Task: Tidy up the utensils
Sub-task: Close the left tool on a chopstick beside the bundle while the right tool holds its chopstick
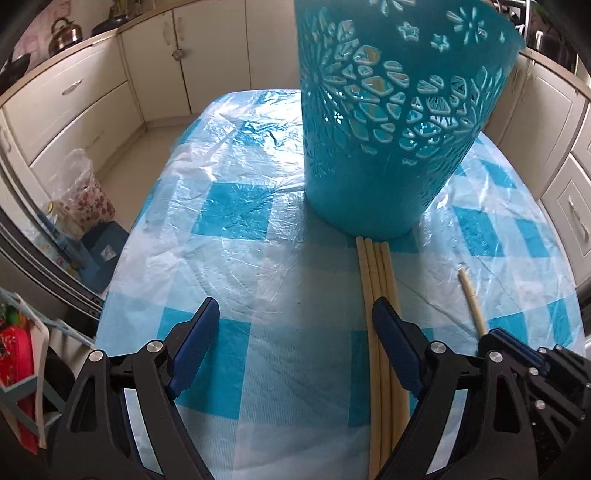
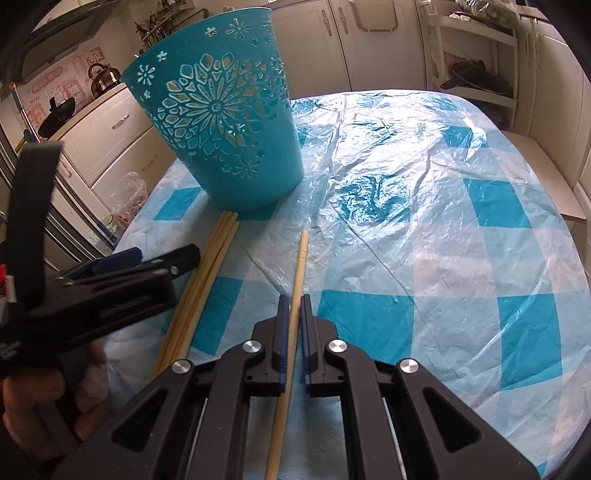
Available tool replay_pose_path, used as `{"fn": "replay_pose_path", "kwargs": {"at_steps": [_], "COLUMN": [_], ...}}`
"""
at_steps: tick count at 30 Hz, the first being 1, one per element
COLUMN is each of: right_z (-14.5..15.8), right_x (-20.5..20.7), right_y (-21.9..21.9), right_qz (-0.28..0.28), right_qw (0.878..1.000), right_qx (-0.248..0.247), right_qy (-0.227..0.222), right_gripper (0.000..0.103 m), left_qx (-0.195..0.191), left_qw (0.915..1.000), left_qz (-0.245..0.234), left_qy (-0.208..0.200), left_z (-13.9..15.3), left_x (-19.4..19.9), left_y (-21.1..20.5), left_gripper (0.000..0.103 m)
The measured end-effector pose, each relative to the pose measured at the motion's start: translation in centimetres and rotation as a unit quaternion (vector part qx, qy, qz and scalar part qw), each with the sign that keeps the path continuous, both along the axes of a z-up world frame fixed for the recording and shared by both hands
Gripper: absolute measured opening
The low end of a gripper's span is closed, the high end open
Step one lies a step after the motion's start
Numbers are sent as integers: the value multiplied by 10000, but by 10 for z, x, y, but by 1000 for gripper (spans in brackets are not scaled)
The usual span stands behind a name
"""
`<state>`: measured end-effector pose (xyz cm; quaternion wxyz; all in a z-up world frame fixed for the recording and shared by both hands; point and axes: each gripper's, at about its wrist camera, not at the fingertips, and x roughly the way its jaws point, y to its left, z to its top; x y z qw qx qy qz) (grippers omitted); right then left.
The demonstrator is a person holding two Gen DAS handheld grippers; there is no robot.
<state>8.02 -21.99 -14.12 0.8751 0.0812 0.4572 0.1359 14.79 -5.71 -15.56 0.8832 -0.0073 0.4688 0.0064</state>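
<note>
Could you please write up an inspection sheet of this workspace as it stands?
Surface: table under a blue-and-white check cloth with crinkled clear plastic over it.
Job's things: teal basket upright; bundle of chopsticks lying flat, tips at the basket's base; single chopstick apart, to the bundle's right.
Clutter: nothing seen on the table.
Grippers: left tool open, its right finger over the bundle; right tool shut on the single chopstick.
Cables: nothing seen.
Surroundings: cream cabinets, kettle on the counter, shelf rack, bagged items on the floor.
</note>
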Motion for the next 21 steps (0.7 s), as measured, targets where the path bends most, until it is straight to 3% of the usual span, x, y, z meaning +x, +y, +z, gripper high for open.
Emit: {"fn": "replay_pose_path", "kwargs": {"at_steps": [4,8,12,16,21], "right_z": [0,0,-1,0,0], "right_x": [0,1,2,2,3], "right_y": [-2,-2,-2,1,5], "right_qz": [1,2,-22,-17,12], "right_qw": [10000,10000,10000,9999,9997], "right_qx": [33,16,14,-61,-183], "right_qy": [15,2,-34,-83,-136], "right_gripper": [7,7,7,7,7], "left_qx": [236,204,146,98,22], "left_qw": [9997,9998,9997,9991,9984], "left_qz": [-37,-66,-207,-414,-555], "left_qy": [24,18,-27,-88,-86], "left_z": [-3,-2,1,3,4], "left_x": [5,10,16,16,7], "left_y": [-7,-6,-10,-16,-18], "left_gripper": [80,75,58,23,7]}}
